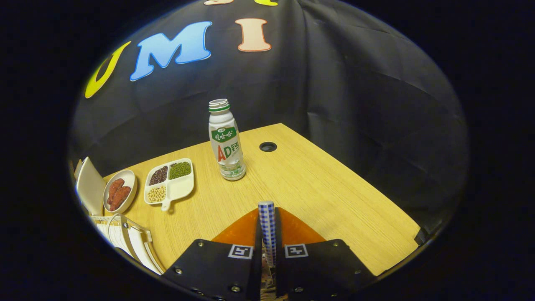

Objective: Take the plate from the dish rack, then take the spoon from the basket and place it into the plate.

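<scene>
Your hand-held gripper [267, 251], fingers closed on the checkered spoon [266, 228] handle, hovers at lower centre over the orange plate [292, 230] on the bench [317, 188]; placement remains.

Fisheye cam rides the tongs [267, 251], looks fwd/down over table [317, 188] (near, 1 view).

bottle [226, 142] label reads "AD"
</scene>
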`<state>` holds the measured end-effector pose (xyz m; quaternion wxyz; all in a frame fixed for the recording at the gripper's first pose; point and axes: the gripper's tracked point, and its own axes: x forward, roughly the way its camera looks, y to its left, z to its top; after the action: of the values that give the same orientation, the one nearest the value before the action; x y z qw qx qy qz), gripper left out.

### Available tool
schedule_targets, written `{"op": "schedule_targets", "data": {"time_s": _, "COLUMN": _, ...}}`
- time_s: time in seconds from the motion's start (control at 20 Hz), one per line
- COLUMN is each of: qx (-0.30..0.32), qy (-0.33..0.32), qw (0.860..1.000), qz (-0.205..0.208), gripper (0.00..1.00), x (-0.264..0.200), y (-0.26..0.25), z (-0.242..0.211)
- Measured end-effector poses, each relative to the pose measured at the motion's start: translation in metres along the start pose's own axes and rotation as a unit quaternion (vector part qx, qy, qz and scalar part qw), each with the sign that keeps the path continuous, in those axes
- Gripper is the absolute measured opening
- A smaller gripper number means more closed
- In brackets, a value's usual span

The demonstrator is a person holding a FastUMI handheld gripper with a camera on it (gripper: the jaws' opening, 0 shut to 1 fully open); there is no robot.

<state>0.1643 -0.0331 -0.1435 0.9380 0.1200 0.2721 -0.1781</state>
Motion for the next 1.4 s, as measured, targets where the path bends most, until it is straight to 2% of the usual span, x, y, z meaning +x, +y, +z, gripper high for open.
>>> {"op": "schedule_targets", "data": {"time_s": 0.05, "qx": 0.002, "qy": 0.0, "qw": 1.0, "qz": -0.005, "gripper": 0.07, "x": -0.001, "y": -0.003, "z": 0.002}}
{"op": "schedule_targets", "data": {"time_s": 0.2, "qx": 0.005, "qy": -0.009, "qw": 1.0, "qz": -0.012, "gripper": 0.07, "x": -0.007, "y": -0.008, "z": 0.009}}
{"op": "schedule_targets", "data": {"time_s": 0.4, "qx": -0.018, "qy": -0.056, "qw": 0.998, "qz": -0.024, "gripper": 0.07, "x": -0.03, "y": -0.01, "z": 0.045}}
{"op": "schedule_targets", "data": {"time_s": 0.8, "qx": -0.042, "qy": -0.144, "qw": 0.988, "qz": -0.031, "gripper": 0.07, "x": -0.109, "y": 0.001, "z": 0.102}}
{"op": "schedule_targets", "data": {"time_s": 1.15, "qx": -0.064, "qy": -0.172, "qw": 0.983, "qz": -0.006, "gripper": 0.07, "x": -0.186, "y": 0.044, "z": 0.082}}
{"op": "schedule_targets", "data": {"time_s": 1.4, "qx": -0.093, "qy": -0.164, "qw": 0.981, "qz": 0.053, "gripper": 0.07, "x": -0.238, "y": 0.104, "z": 0.036}}
